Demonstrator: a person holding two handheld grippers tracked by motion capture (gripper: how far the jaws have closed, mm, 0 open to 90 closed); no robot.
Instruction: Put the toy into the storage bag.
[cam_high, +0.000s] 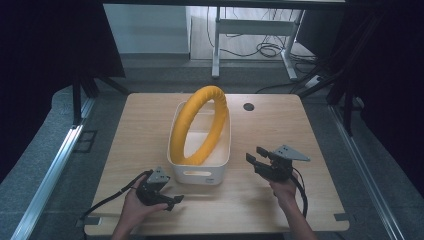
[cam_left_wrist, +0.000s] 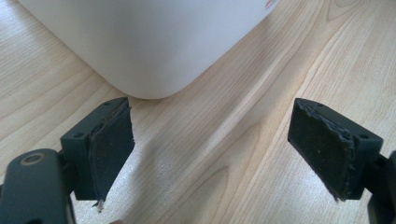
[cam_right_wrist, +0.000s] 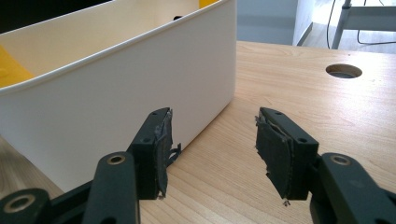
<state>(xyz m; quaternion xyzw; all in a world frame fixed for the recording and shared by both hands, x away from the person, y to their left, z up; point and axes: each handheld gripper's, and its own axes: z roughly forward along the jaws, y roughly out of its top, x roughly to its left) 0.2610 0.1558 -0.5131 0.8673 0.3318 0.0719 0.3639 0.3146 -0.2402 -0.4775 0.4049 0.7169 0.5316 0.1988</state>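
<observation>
You're hovering both the left gripper (cam_high: 172, 201) and right gripper (cam_high: 255, 161) wide open and empty beside the white plastic bin (cam_high: 199, 175) holding the yellow padded ring (cam_high: 200, 125), so I'd guess you're closing in on that bin next.

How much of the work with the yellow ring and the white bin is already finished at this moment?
Apparently done: the yellow ring stands on edge inside the white bin, its top leaning past the far rim. In hand: nothing. The left tongs are open, low at the bin's near left corner; the right tongs are open beside its right wall. Neither touches bin or ring. What is left, possibly gripping the bin, cannot be judged for certain.
</observation>
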